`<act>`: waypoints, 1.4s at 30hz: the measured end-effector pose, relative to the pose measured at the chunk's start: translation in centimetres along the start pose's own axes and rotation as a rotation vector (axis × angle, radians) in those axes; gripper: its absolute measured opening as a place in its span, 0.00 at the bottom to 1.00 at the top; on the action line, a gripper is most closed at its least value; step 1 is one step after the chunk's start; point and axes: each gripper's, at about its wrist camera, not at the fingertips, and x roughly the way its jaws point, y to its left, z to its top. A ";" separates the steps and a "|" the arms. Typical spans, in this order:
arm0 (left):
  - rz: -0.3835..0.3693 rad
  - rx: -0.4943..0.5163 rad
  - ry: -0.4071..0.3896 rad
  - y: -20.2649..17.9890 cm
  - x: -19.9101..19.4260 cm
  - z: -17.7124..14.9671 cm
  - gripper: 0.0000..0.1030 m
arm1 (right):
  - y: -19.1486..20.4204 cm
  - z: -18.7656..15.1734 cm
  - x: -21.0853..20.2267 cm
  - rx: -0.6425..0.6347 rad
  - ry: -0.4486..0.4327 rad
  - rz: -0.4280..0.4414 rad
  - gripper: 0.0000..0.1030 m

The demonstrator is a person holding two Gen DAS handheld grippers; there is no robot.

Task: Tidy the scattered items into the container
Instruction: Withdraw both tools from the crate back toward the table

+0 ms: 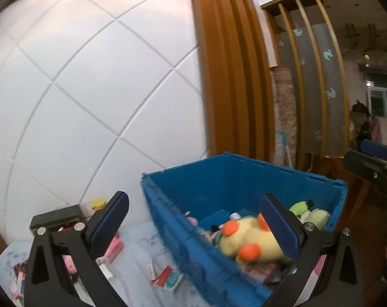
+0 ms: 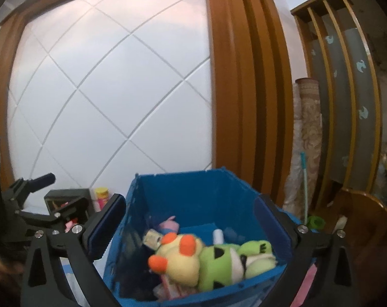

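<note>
blue crate (image 2: 183, 192) holds yellow plush (image 2: 178, 258) beside green plush (image 2: 226, 258).

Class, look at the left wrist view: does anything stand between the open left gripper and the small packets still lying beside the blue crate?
Nothing visible does. The left gripper is open and empty, the packets lie uncovered left of the blue crate, though its near wall crosses the view.

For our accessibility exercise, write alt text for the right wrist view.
An open, empty right claw hovers over a blue plastic crate holding a yellow plush toy with orange feet and a green plush toy, before a white panelled wall.
</note>
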 end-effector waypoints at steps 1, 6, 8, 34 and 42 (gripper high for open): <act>0.012 -0.008 0.000 0.5 -0.4 -0.4 1.00 | 0.3 -0.4 -0.1 -0.001 0.003 0.005 0.98; 0.048 -0.019 -0.004 2.8 -3.1 -2.5 1.00 | 2.5 -2.2 -1.4 0.005 0.009 0.014 0.98; 0.044 -0.009 0.001 3.5 -4.4 -3.4 1.00 | 3.6 -3.0 -2.5 -0.008 0.005 0.000 0.98; 0.047 0.063 0.140 8.1 -20.4 -15.2 1.00 | 15.1 -13.0 -14.7 0.032 0.115 0.021 0.99; 0.231 -0.011 0.146 9.6 -25.9 -20.9 1.00 | 16.5 -16.5 -13.8 -0.049 0.202 0.147 0.99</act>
